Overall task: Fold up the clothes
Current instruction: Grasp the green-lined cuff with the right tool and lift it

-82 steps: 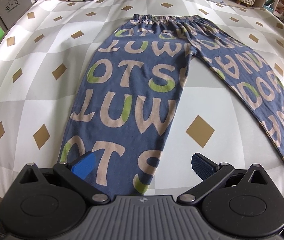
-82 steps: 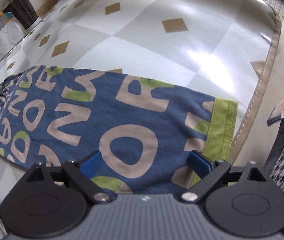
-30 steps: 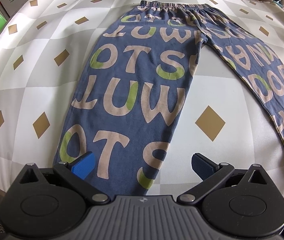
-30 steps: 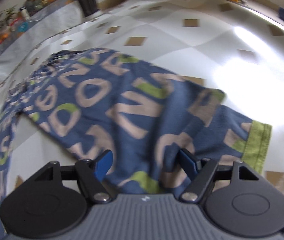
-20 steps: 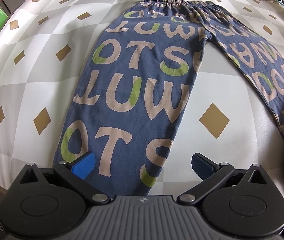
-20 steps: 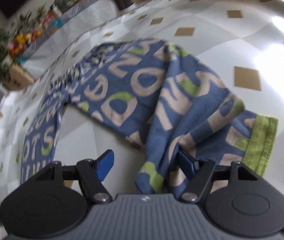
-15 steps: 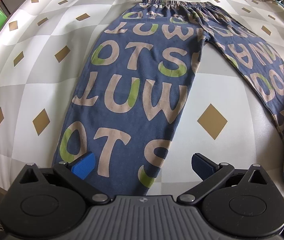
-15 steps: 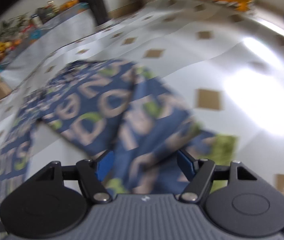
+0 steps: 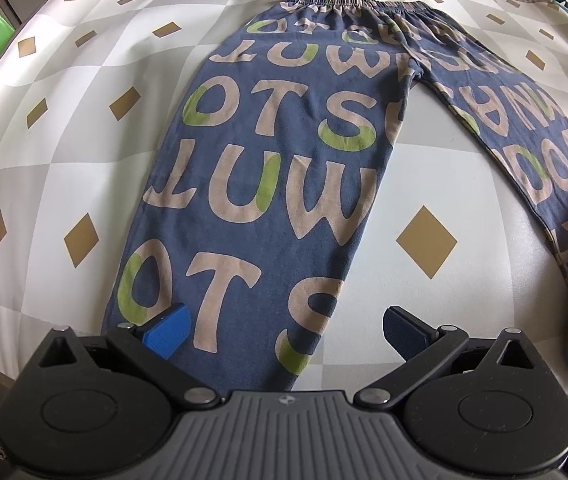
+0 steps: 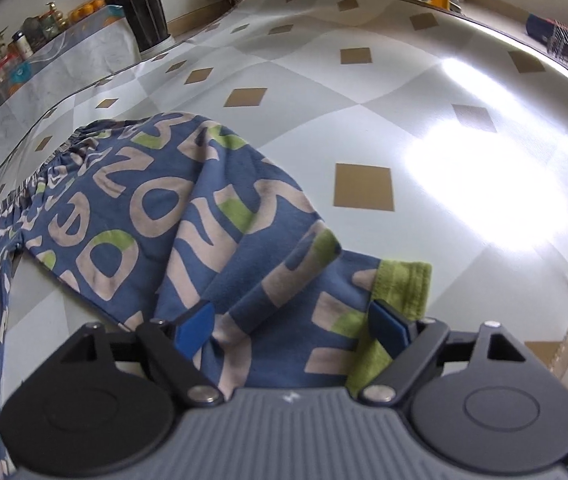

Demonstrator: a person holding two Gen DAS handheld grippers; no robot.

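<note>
Lying flat on a glossy diamond-patterned grey-and-white tablecloth (image 9: 64, 152), soft navy knit trousers printed with big beige and green letters (image 9: 268, 168) spread their legs apart. The left gripper (image 9: 284, 330) hovers wide open over one hem. Only the right view shows the other leg rumpled, its green cuff (image 10: 402, 286) between the right gripper's (image 10: 292, 326) opening jaws.
</note>
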